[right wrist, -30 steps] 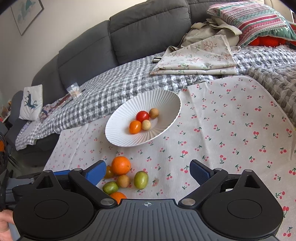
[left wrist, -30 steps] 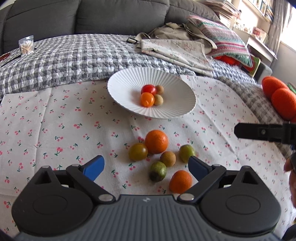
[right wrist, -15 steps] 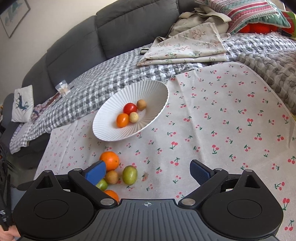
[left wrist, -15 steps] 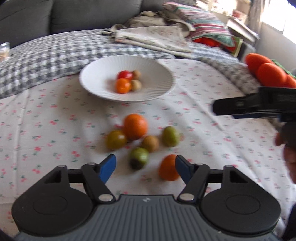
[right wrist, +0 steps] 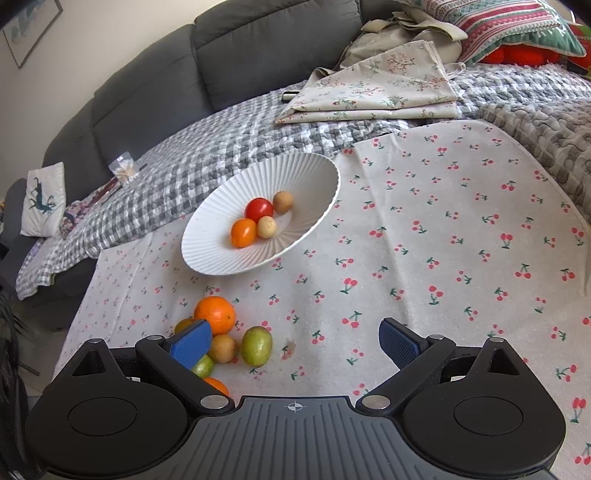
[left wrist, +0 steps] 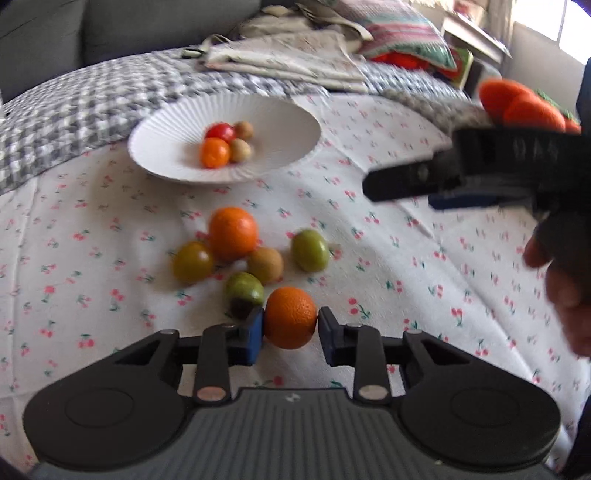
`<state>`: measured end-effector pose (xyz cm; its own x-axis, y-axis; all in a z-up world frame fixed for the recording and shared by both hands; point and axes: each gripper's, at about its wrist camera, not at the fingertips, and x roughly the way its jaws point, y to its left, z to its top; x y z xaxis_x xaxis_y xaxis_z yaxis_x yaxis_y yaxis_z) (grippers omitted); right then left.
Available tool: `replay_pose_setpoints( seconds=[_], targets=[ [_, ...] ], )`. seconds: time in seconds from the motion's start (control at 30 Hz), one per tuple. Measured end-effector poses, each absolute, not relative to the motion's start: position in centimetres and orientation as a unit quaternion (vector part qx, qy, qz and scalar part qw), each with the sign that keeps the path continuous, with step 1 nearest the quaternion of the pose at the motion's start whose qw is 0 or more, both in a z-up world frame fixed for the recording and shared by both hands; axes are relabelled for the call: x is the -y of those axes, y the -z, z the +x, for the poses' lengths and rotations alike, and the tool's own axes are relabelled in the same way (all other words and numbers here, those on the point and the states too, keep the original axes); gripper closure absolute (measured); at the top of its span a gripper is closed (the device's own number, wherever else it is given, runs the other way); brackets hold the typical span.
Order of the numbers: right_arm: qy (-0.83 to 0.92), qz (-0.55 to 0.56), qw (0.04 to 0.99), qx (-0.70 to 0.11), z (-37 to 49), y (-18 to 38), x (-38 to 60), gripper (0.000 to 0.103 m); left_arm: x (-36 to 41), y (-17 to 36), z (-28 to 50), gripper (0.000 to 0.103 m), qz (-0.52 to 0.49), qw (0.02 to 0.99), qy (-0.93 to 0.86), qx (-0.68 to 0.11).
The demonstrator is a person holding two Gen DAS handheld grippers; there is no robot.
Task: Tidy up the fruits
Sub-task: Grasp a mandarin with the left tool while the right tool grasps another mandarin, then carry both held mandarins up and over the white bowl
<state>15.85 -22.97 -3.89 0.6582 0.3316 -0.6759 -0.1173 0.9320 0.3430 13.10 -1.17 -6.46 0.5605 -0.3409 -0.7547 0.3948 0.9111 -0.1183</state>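
Note:
My left gripper (left wrist: pixel 290 325) is low over the cherry-print cloth, its jaws closing, and both blue pads touch the sides of a small orange (left wrist: pixel 290 317). Just beyond lie a bigger orange (left wrist: pixel 232 232), an olive tomato (left wrist: pixel 192 260), a brown fruit (left wrist: pixel 265 264) and two green fruits (left wrist: pixel 309 250). The white ribbed plate (left wrist: pixel 155 147) farther back holds a red tomato (left wrist: pixel 220 132), an orange tomato (left wrist: pixel 214 152) and two tan fruits. My right gripper (right wrist: pixel 295 343) hovers open and empty to the right of the pile; its left pad hides part of the pile in its own view.
A person's hand (left wrist: pixel 569 295) holds the right gripper (left wrist: pixel 461 177) at the right edge. Behind the plate (right wrist: pixel 207 258) are a grey checked blanket (right wrist: pixel 229 147), folded floral cloth (right wrist: pixel 373 92), a striped cushion (right wrist: pixel 517 26) and a dark sofa. Bare cloth lies to the plate's right.
My left gripper moved forward and down to the nearest small orange, and its jaws went from wide open to closed against it. The right gripper stayed nearly still and open.

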Motion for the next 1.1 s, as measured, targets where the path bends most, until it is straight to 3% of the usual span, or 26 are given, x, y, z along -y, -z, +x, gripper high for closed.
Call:
replay_pose_setpoints(
  seconds=[0.23,0.53,0.73,0.87,1.1],
  targets=[
    [-0.177,0.114,0.895,-0.393,17.9,5.2,19.9,0.005,-3.9,3.4,14.0,0.073,-0.041,0.902,0.174,-0.392],
    [-0.232,0.083,0.895,-0.372,19.6,6.5,15.7,0.012,-10.8,4.0,16.5,0.073,-0.121,0.912,0.078,-0.385],
    [-0.231,0.054,0.893,-0.382,20.7,8.2,13.6,0.033,-11.3,4.5,17.0,0.073,-0.128,0.910,0.071,-0.387],
    [-0.238,0.048,0.892,-0.381,20.8,8.5,13.2,0.064,-11.0,4.5,16.8,0.073,-0.120,0.912,0.076,-0.386],
    [-0.237,0.045,0.891,-0.386,20.3,7.5,13.3,0.066,-10.9,4.6,16.8,0.073,-0.116,0.914,0.077,-0.382]
  ],
)
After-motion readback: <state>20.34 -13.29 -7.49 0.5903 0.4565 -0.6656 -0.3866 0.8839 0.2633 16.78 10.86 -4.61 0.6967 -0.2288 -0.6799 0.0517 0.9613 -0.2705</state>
